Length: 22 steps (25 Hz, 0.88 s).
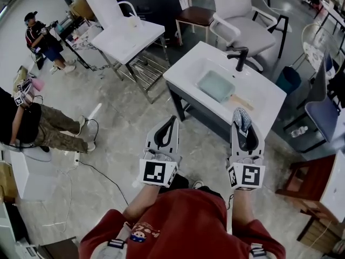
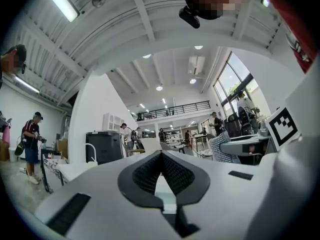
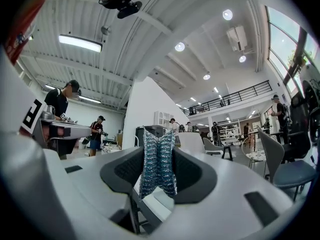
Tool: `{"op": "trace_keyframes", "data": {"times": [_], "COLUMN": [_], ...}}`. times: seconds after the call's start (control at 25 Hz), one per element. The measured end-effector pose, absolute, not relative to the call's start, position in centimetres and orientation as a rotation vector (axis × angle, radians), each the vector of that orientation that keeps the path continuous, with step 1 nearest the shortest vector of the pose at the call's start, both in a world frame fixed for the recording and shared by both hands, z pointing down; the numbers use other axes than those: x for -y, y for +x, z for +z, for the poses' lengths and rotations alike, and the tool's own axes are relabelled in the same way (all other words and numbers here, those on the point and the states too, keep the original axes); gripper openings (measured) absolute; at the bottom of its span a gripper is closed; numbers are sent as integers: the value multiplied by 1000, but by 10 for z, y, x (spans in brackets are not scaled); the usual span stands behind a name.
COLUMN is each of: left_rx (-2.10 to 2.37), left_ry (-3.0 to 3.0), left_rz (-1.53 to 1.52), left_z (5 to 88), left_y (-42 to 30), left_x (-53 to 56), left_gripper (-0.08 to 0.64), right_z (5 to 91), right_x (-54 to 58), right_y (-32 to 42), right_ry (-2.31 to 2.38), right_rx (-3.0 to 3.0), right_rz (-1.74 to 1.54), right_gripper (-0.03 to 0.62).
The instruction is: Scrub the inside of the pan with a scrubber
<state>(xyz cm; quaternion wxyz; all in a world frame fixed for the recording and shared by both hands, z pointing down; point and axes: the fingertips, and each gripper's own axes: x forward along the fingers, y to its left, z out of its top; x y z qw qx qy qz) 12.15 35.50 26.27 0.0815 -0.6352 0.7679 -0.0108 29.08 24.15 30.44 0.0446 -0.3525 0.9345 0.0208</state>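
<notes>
While my right gripper [image 3: 158,153] is clenched on the steel-mesh scrubber [image 3: 157,171], pinching it across the middle, my left gripper [image 2: 161,155] holds its jaws pressed together on nothing. The scrubber looks light, springy and rough. I judge it will squash and could work loose under hard rubbing, so a deep pinch suits it. Ahead and below, well apart from both grippers, the teal rectangular pan [image 1: 214,85] lies in the white sink [image 1: 267,99]. It looks rigid and likely to skate, and its wooden handle [image 1: 241,102] is where my left could steady it.
</notes>
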Motion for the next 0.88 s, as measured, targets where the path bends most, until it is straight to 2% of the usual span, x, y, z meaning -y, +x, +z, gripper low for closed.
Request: {"op": "trace_keyframes", "data": {"times": [0.32,0.72,0.88], "left_rx": [-2301,-2301,-2295], "left_ry": [-1942,-1987,-2055], "left_rz": [12,76,-34], "left_z": [276,282,291], "left_y": [68,-56,-102], "left_x": [-317,-273,-256], "left_gripper": [8,8,8], "right_z": [319,314,312], "right_x": [-211,-167,-154], "right_y": [234,120,73], "right_ry": [-1089,-1145,-1168], "right_rx": [-2896,-2935,-2916], "right_rz": [67,111,66], "right_gripper": [179,179,181]}}
